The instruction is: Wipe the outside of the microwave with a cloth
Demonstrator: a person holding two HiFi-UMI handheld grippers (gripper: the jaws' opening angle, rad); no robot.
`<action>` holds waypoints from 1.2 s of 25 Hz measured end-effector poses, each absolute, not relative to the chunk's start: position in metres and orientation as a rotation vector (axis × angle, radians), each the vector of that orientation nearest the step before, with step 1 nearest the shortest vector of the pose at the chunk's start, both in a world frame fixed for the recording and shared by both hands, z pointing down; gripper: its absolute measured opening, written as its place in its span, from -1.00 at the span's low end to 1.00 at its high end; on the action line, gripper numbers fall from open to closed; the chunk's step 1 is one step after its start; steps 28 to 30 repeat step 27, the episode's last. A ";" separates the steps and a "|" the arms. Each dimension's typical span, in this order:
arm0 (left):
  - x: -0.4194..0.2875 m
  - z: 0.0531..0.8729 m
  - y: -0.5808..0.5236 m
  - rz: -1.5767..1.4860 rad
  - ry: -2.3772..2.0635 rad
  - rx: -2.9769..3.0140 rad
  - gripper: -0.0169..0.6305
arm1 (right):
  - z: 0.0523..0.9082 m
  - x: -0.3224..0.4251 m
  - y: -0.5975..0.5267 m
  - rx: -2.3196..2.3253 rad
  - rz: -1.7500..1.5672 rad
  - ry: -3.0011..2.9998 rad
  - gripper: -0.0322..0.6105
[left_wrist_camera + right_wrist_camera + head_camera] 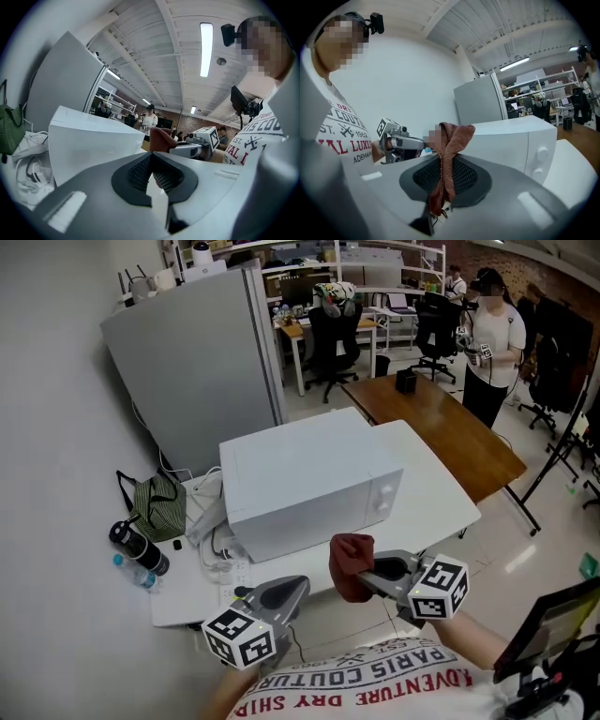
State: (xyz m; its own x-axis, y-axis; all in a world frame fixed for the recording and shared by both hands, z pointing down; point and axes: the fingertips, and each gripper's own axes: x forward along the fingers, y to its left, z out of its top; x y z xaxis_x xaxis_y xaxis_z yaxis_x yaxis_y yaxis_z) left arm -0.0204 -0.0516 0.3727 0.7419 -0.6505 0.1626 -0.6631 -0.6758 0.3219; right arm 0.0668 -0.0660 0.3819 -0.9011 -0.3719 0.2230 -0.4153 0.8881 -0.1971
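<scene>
Cloth gripped, microwave ahead, bottle, bag beside

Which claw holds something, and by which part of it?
The right claw grips the reddish-brown cloth by one end; the left claw holds nothing.

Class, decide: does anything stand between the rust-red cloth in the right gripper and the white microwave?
Nothing visible does. The rust-red cloth, clamped in the right gripper, hangs right before the white microwave's front.

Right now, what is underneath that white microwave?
A white table bears the microwave; cables lie at its left. The tabletop directly beneath it is covered.
</scene>
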 end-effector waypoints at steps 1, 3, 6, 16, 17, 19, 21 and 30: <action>-0.016 0.370 -0.043 0.048 -1.026 2.586 -0.93 | 0.380 0.071 -0.056 0.593 0.343 -2.888 -0.76; -0.004 0.365 -0.026 0.030 -1.057 2.585 -0.93 | 0.376 0.081 -0.039 0.566 0.319 -2.903 -0.77; 0.020 0.363 -0.001 -0.007 -1.082 2.570 -0.93 | 0.375 0.102 -0.013 0.528 0.309 -2.911 -0.77; 0.074 0.360 0.054 0.022 -1.095 2.586 -0.93 | 0.372 0.159 0.036 0.563 0.322 -2.940 -0.77; 0.074 0.359 0.056 0.019 -1.101 2.584 -0.93 | 0.370 0.160 0.038 0.559 0.310 -2.945 -0.77; 0.075 0.357 0.059 0.015 -1.108 2.585 -0.93 | 0.367 0.161 0.039 0.558 0.291 -2.952 -0.77; 0.076 0.357 0.061 0.015 -1.115 2.588 -0.93 | 0.366 0.162 0.040 0.558 0.289 -2.961 -0.77; 0.077 0.354 0.067 0.022 -1.128 2.591 -0.93 | 0.364 0.166 0.045 0.552 0.301 -2.978 -0.77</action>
